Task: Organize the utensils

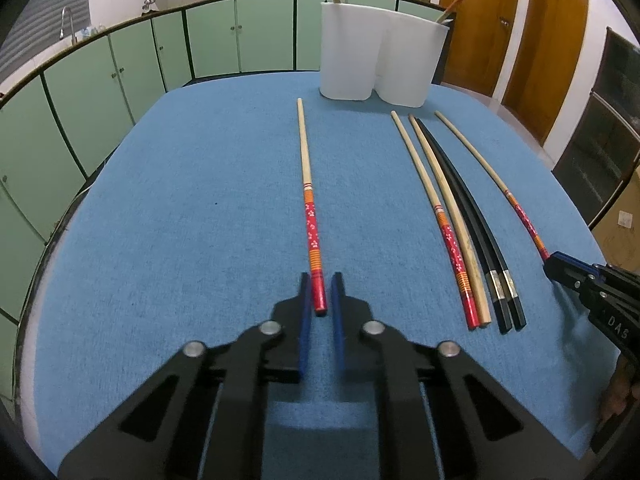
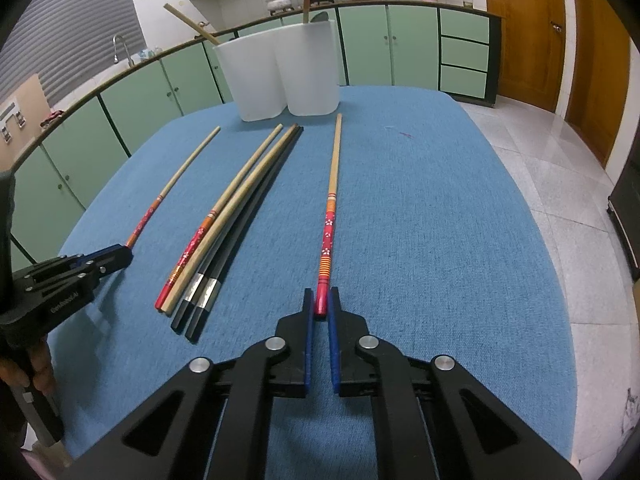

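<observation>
Several chopsticks lie on a blue table. In the left wrist view my left gripper (image 1: 321,280) straddles the red end of a red-patterned chopstick (image 1: 308,200), jaws slightly apart around it. In the right wrist view my right gripper (image 2: 321,295) has its jaws closed on the red end of another red-patterned chopstick (image 2: 331,200). Between them lies a bundle: a red-patterned chopstick (image 2: 208,224), a plain bamboo one (image 2: 240,204) and two black ones (image 2: 224,264). A white two-compartment holder (image 1: 380,54) stands at the far edge, with a bamboo chopstick in one compartment and a red-patterned one in the other.
The blue table cloth (image 1: 180,220) has rounded edges. Green cabinets (image 1: 132,64) and a counter with pots run behind it. Wooden doors (image 2: 532,28) and tiled floor (image 2: 560,168) lie to the right. Each gripper shows in the other's view (image 1: 592,284) (image 2: 76,276).
</observation>
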`<state>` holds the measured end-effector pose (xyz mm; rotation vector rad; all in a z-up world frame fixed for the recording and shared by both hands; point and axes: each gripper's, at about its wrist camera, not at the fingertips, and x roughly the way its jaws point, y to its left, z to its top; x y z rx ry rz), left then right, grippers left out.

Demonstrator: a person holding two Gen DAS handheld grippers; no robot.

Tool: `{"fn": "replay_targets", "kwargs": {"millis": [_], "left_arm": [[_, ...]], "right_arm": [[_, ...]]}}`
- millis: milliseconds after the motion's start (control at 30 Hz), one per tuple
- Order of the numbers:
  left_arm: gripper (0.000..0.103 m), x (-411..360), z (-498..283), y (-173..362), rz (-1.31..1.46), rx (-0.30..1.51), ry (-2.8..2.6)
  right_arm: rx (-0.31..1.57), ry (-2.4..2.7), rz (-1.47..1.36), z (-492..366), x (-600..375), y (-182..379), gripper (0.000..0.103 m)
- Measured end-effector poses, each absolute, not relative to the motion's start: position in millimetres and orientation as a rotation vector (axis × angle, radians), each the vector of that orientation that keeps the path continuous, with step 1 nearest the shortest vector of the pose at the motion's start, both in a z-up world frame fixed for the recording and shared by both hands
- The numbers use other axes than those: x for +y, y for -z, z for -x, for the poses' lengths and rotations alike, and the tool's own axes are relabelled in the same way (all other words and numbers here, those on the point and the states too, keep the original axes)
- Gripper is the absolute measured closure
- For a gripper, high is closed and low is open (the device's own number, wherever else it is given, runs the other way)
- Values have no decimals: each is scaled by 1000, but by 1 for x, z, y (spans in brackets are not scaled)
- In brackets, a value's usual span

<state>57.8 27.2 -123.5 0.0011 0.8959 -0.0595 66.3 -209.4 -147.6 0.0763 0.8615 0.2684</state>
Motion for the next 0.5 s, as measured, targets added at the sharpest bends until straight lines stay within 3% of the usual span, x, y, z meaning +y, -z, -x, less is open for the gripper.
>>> {"fn": "replay_targets", "kwargs": {"millis": [233,500], "left_arm": [[98,32,-55,119,33,897,59],[98,33,-47,71,4,854,72]], "right_arm": [[816,-272,-93,-61,-215,139,97],[715,-266,-66,-51,-229,94,97]]}}
